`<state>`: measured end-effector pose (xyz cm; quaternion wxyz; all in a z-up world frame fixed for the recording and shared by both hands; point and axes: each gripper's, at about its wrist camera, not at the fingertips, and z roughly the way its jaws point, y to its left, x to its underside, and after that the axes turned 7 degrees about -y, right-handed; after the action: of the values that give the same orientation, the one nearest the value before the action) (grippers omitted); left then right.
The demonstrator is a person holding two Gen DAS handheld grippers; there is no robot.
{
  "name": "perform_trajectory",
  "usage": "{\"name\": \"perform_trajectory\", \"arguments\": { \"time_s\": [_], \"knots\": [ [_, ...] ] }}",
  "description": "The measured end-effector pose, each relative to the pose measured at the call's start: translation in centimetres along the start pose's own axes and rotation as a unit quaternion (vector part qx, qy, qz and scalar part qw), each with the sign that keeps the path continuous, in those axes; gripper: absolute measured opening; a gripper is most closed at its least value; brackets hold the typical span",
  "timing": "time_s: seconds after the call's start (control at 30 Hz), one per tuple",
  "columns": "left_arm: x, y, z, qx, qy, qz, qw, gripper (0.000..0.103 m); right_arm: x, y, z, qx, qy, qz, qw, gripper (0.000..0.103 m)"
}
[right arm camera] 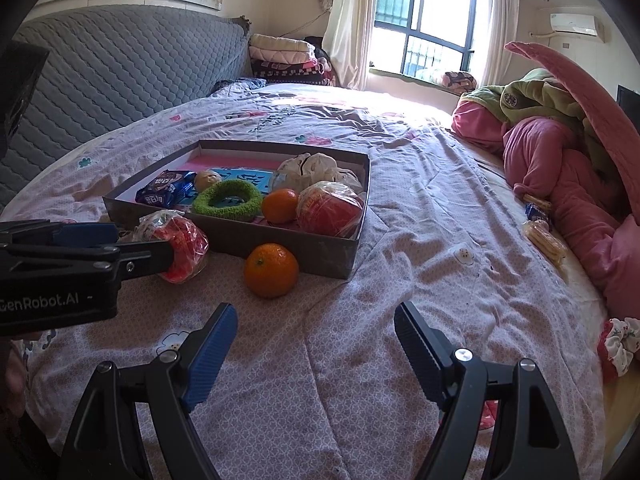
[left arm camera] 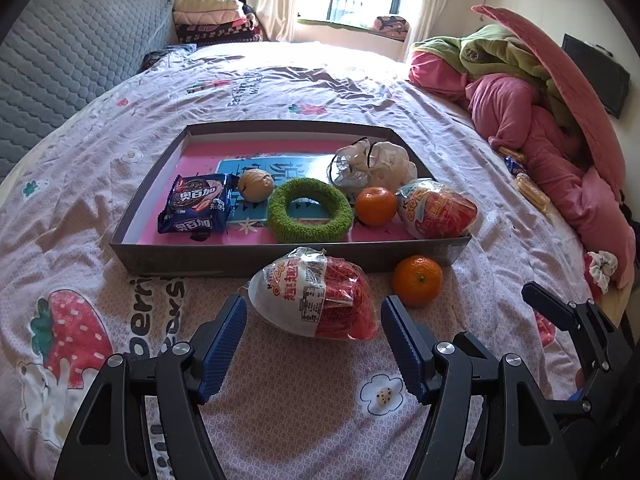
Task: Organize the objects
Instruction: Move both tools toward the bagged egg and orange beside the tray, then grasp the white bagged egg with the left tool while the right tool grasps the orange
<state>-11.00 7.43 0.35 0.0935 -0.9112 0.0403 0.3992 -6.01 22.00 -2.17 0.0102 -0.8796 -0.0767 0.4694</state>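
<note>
A shallow grey box [left arm camera: 280, 254] [right arm camera: 276, 246] lies on the bed. It holds a cookie packet [left arm camera: 196, 208], a walnut [left arm camera: 256, 185], a green ring [left arm camera: 310, 214], a mandarin [left arm camera: 376, 206], a red-and-white wrapped egg [left arm camera: 438, 210] and a crumpled white bag [left arm camera: 376, 162]. In front of the box lie a second wrapped egg [left arm camera: 316, 300] [right arm camera: 178, 250] and a second mandarin [left arm camera: 417, 280] [right arm camera: 272, 270]. My left gripper [left arm camera: 314, 312] is open, its fingers either side of the loose egg without touching it. My right gripper [right arm camera: 316, 320] is open over bare bedding, nearer than the loose mandarin.
A pile of pink and green bedding [left arm camera: 532, 120] [right arm camera: 568, 152] fills the right side. Snack packets [right arm camera: 542, 226] and a floral scrunchie [right arm camera: 620, 344] lie by it. A grey padded headboard [right arm camera: 112, 76] stands at the left, folded blankets [left arm camera: 212, 20] at the back.
</note>
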Motion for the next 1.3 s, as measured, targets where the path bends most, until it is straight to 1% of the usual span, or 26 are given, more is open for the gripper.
{"name": "perform_trajectory", "arguments": {
  "time_s": [0.2, 0.37, 0.63, 0.8, 0.93, 1.07, 1.3],
  "knots": [
    [-0.4, -0.1, 1.2, -0.006, 0.003, -0.004, 1.0, 0.071, -0.1, 0.5, 0.5, -0.007, 0.001, -0.004, 1.0, 0.08],
    [-0.6, 0.0, 2.1, -0.022, 0.006, -0.006, 0.9997, 0.071, -0.2, 0.9, 1.0, -0.012, 0.0, -0.005, 1.0, 0.08],
    [-0.3, 0.0, 2.4, -0.03, 0.007, 0.0, 0.9995, 0.074, -0.2, 1.2, 2.1, -0.014, 0.008, -0.004, 1.0, 0.08],
    [0.3, 0.7, 2.0, -0.031, 0.013, -0.004, 0.9994, 0.077, -0.6, 1.1, 2.9, -0.018, 0.01, 0.006, 1.0, 0.08],
    [0.8, 1.6, 2.0, -0.043, 0.021, -0.003, 0.9989, 0.077, -0.7, 1.0, 3.6, -0.021, 0.016, 0.016, 1.0, 0.08],
    [1.1, 3.1, 2.3, -0.046, 0.028, -0.022, 0.9983, 0.077, -0.8, 1.0, 4.2, -0.02, 0.022, 0.024, 0.999, 0.08],
    [1.1, 4.3, 2.8, -0.047, 0.03, -0.038, 0.9977, 0.077, -0.9, 1.3, 4.7, -0.018, 0.022, 0.018, 0.999, 0.08]
  ]
}}
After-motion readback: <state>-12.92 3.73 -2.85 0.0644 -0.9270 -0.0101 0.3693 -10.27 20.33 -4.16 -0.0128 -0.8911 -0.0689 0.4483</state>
